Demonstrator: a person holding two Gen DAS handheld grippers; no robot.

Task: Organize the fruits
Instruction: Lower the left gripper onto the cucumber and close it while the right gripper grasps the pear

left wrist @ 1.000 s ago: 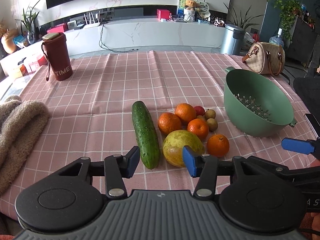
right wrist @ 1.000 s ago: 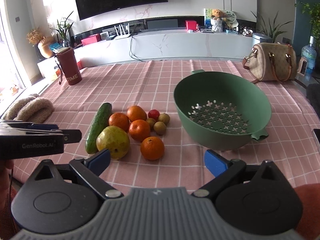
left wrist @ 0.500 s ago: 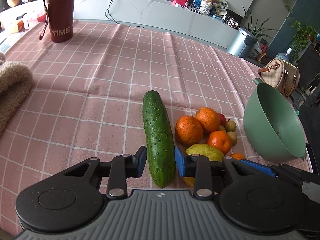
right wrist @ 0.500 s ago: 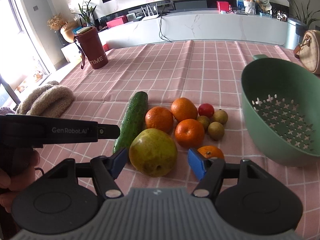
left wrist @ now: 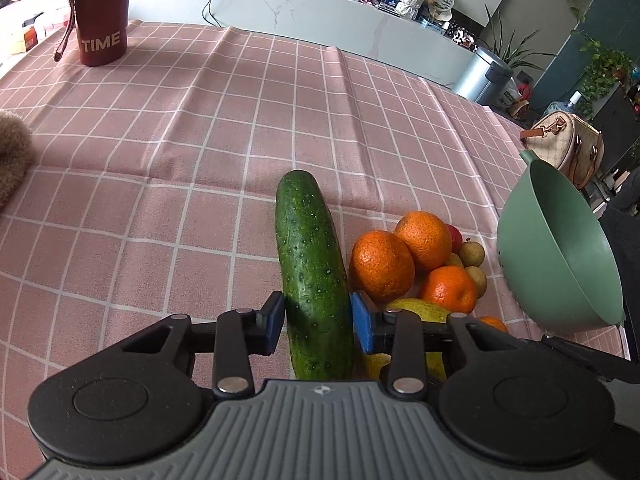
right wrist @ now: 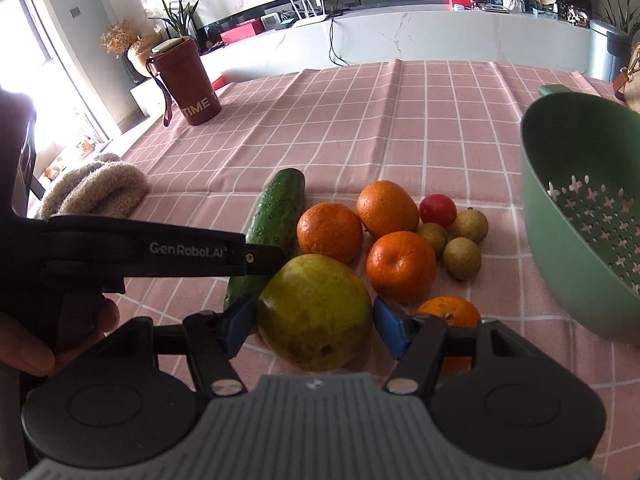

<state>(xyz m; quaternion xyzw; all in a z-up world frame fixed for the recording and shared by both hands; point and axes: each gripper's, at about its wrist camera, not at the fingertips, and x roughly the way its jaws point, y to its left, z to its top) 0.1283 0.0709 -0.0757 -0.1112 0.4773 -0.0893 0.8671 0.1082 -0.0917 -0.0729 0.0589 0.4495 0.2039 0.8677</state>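
Left wrist view: the cucumber [left wrist: 311,276] lies lengthwise on the pink checked cloth [left wrist: 160,208], its near end between the blue pads of the left gripper [left wrist: 317,322]; both pads touch or all but touch its sides, so the jaws are closed to the cucumber's width around it. To its right sit two oranges [left wrist: 381,264], a third orange [left wrist: 450,289] nearer the camera, and the yellow-green pear [left wrist: 416,306], partly hidden behind the right finger. The green colander [left wrist: 560,256] stands at the right edge of the cloth, well apart from the cucumber; a red cup [left wrist: 102,12] marked TIME stands at the far left. Right wrist view: the pear [right wrist: 316,312] rests on the cloth between the blue pads of the right gripper [right wrist: 316,326]; the left pad meets its side, while a sliver of cloth shows by the right pad, so whether the grip is firm cannot be told. Behind the pear lie three oranges [right wrist: 401,266], a fourth orange [right wrist: 448,312] behind the right finger, a red fruit [right wrist: 438,210] and three small brown fruits [right wrist: 462,258]. The cucumber [right wrist: 276,216] lies left of the pile under the arm of the left gripper. The colander [right wrist: 580,216], empty, is at the right; a beige knitted item [right wrist: 96,192] lies at the left.
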